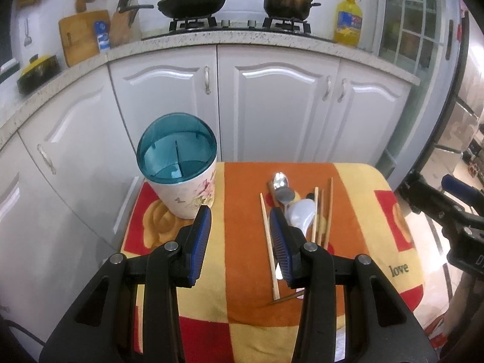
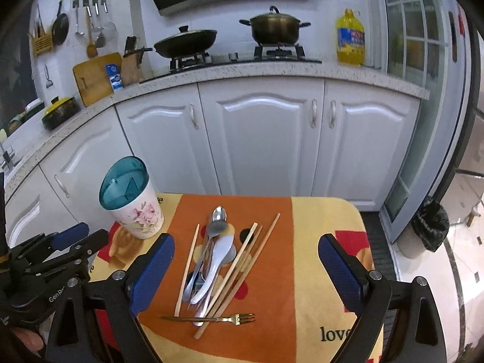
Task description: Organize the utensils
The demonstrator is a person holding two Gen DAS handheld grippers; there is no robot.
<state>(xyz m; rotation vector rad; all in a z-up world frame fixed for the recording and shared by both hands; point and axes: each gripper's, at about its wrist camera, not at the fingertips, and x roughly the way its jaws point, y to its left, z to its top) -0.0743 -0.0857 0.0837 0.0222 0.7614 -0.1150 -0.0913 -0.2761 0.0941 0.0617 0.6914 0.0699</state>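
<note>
— Where do the utensils lie?

— In a loose heap on the orange stripe of the table cloth [image 2: 317, 220]: wooden chopsticks [image 2: 242, 260], a white spoon [image 2: 219, 257], metal spoons [image 2: 218, 214] and a gold fork [image 2: 230, 319] across the near end. The handles under the white spoon overlap, so their count is unclear.

— And the holder?

— The flowered utensil holder [image 1: 189, 193] stands upright at the far left corner, well apart from the heap, its teal lid [image 1: 177, 151] on; the inside shows only dimly through it.

— The grippers?

— The left gripper [image 1: 242, 242] hangs with jaws apart and empty; its right finger [image 1: 282, 245] hides part of the heap. The right gripper [image 2: 245, 269] is spread wide above the heap, holding nothing.
</note>
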